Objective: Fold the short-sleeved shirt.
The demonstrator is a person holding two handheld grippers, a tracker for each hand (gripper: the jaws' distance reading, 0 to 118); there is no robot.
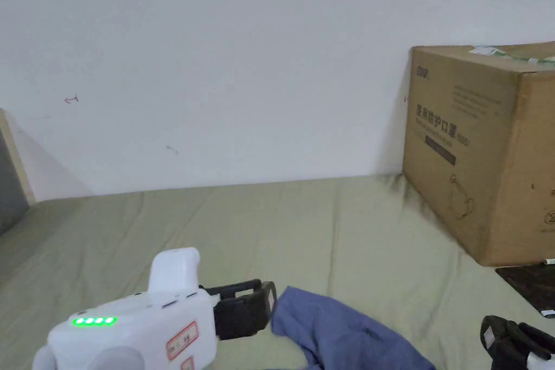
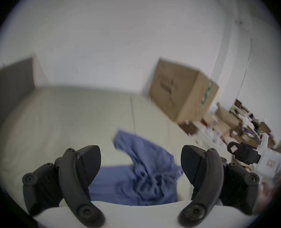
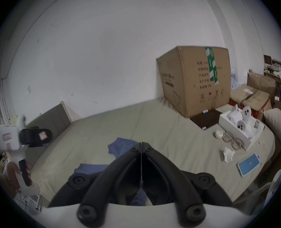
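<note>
In the head view, the left gripper (image 1: 265, 309) is held above a bed (image 1: 227, 225), and the crumpled blue shirt (image 1: 341, 333) lies just right of its tip; a large cardboard box (image 1: 482, 154) stands farther right.

In the left gripper view, that gripper (image 2: 140, 162) has its jaws spread wide, holding nothing, and the shirt (image 2: 141, 170) lies heaped between and beyond them.

In the right gripper view, the right gripper (image 3: 141, 145) has its jaws pressed together; blue cloth of the shirt (image 3: 120, 146) shows ahead and beneath, but whether they pinch it cannot be told.

Open green sheet (image 1: 227, 230) ahead; cardboard box (image 1: 482, 154) blocking the right.
</note>
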